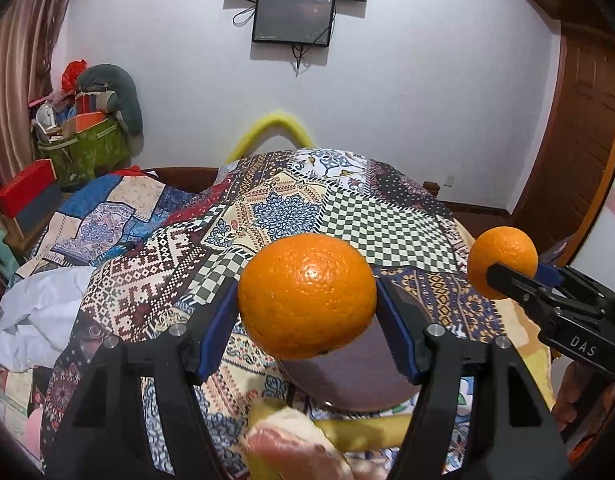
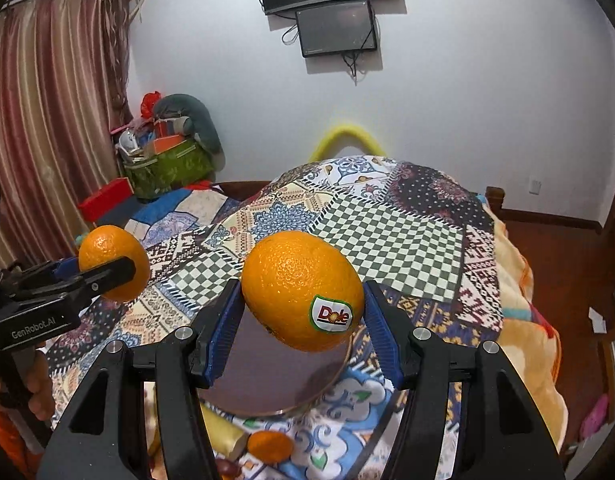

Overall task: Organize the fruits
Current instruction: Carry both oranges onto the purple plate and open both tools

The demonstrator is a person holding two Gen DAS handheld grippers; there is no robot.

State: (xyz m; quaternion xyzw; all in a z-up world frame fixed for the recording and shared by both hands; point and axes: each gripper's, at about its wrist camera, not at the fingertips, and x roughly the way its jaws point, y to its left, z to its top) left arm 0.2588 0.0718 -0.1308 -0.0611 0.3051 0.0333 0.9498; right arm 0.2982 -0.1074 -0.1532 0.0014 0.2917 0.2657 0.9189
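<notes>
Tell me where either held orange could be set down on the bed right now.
The round brown tray below both gripped oranges shows a bare top. The checkered quilt patch beyond it is also free. It is crowded at the near edge: a small orange and a yellow fruit lie just below the tray's rim.

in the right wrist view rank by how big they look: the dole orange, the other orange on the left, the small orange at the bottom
1. Dole orange, held in the right gripper; nearness to the camera inflates it.
2. Orange on the left, held in the left gripper.
3. Small orange at the bottom, partly hidden.
</notes>
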